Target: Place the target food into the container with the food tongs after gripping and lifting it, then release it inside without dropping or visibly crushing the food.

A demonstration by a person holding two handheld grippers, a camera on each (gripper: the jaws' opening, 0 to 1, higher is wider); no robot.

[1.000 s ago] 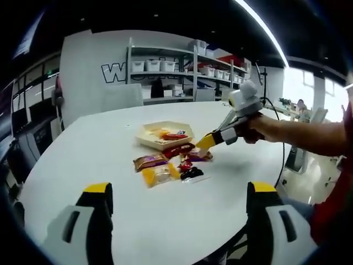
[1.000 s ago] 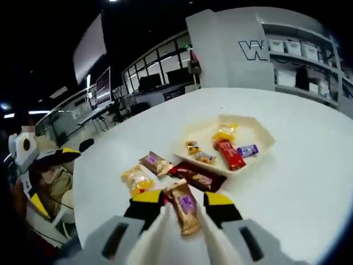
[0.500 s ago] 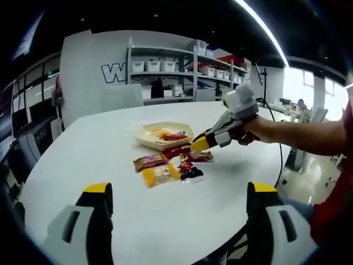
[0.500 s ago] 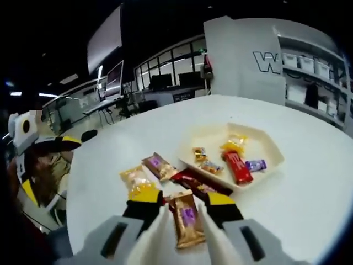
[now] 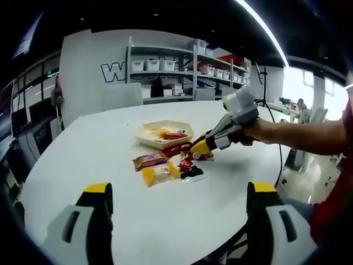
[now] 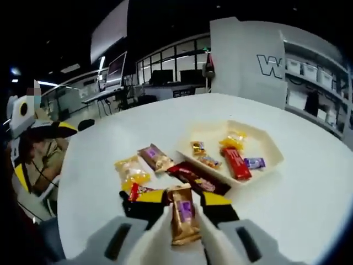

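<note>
My right gripper (image 6: 182, 200) is shut on a brown snack packet (image 6: 182, 218) with a purple label and holds it just above the white table (image 6: 309, 204). Ahead of it stands the cream hexagonal tray (image 6: 263, 144) with several wrapped snacks inside, among them a red bar (image 6: 236, 162). In the left gripper view the right gripper (image 5: 199, 147) reaches in from the right, beside the tray (image 5: 144, 136). My left gripper (image 5: 179, 190) hangs open and empty at the table's near edge, well short of the snacks.
Loose on the table near the tray lie a dark red packet (image 6: 194, 177), a brown packet (image 6: 154, 157), a yellow packet (image 6: 128, 168) and a small red and black candy (image 6: 134, 192). Shelving (image 5: 176, 72) stands behind the table. A person's forearm (image 5: 298, 135) comes in from the right.
The right gripper has carried the brown packet a little leftward toward the tray in the left gripper view. The red and black candy now shows beside the right gripper's jaw. The left gripper has not moved.
</note>
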